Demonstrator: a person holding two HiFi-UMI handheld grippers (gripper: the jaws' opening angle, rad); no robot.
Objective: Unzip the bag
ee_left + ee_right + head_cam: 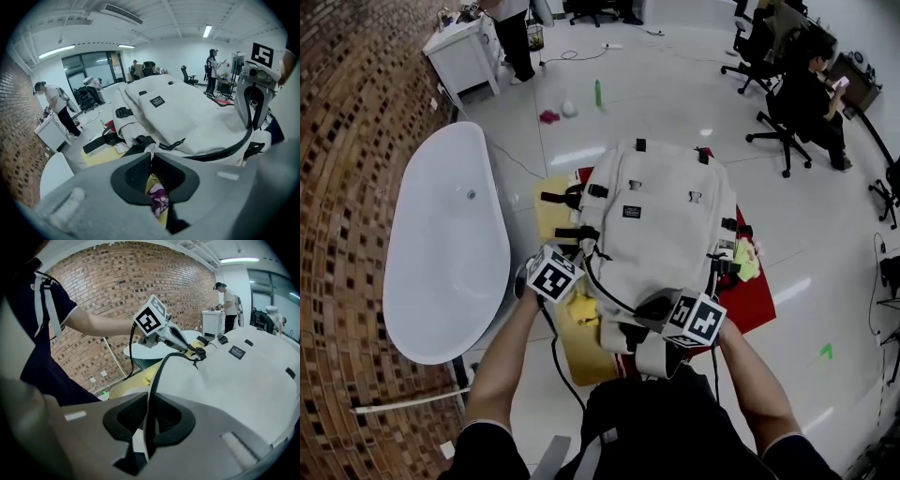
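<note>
A white backpack [661,220] lies flat on a red mat, with a black zip track [605,286] curving round its near end. My left gripper [581,251] is at the bag's left side. In the right gripper view its tips are shut on the black zip pull [200,352]. In its own view the left gripper [151,159] has its jaws together, and a yellow thing shows below them. My right gripper [661,307] is at the bag's near end. Its jaws [149,401] are shut on the black zip edge [159,371], which runs up between them.
A white bathtub [445,253] stands to the left along a brick wall [347,141]. A yellow pad [581,361] and the red mat [759,300] lie under the bag. Farther off are a white cabinet [464,56], a standing person [516,37] and a person on an office chair [811,94].
</note>
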